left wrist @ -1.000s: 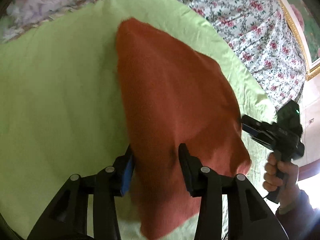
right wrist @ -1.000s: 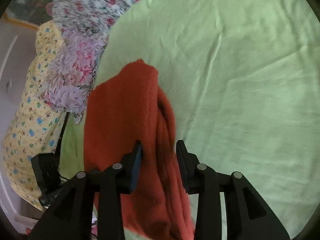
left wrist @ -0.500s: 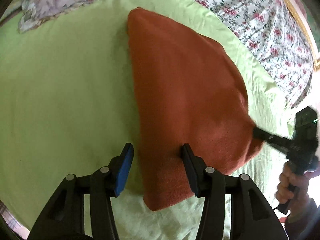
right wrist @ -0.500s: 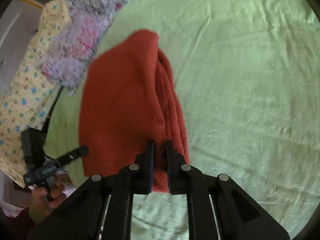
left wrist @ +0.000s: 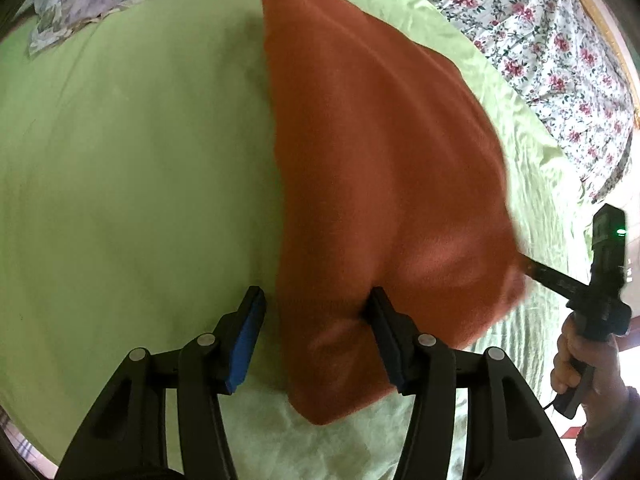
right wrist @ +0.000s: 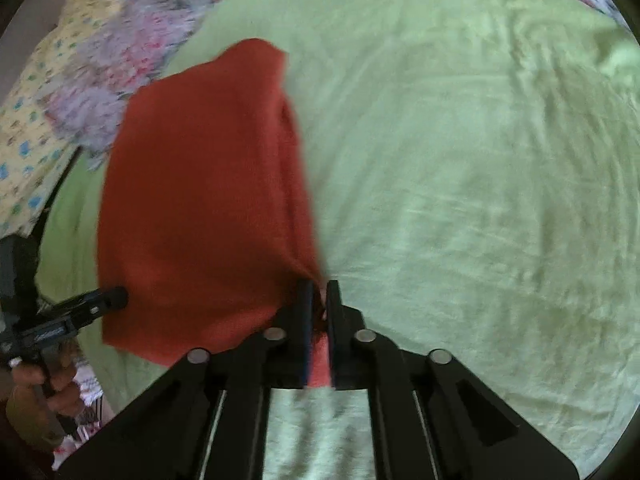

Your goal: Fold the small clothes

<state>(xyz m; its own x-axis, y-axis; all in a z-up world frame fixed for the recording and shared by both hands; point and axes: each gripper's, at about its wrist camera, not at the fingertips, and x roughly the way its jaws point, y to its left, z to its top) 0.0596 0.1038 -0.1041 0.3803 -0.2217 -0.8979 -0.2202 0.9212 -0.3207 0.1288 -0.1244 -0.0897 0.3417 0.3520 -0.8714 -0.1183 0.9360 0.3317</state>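
**Red cloth pinched at one corner on the green sheet**

A folded red cloth (left wrist: 380, 184) lies on a light green sheet (left wrist: 132, 184) that covers a bed. In the left wrist view it runs from the far edge of the sheet down toward the camera, with its near corner reaching between the fingers of the left tongs (left wrist: 316, 308). Those tongs are spread and opening wider: the blue-padded finger on the left stands clear of the cloth over bare sheet, while the other finger sits against the top of the fabric (whether it presses in cannot be told).

The right tongs (right wrist: 319, 300) are pressed together on the near right corner of the cloth, with a strip of red fabric showing between the two fingers. In that view the layered edge of the fold runs along the cloth's right side, and the picture is somewhat blurred.

Each view catches the other tool at its border, gripped by a hand (left wrist: 580, 364). A floral bedspread (left wrist: 540, 40) lies beyond the sheet, and a yellow patterned fabric (right wrist: 32, 128) shows at the left of the right wrist view.
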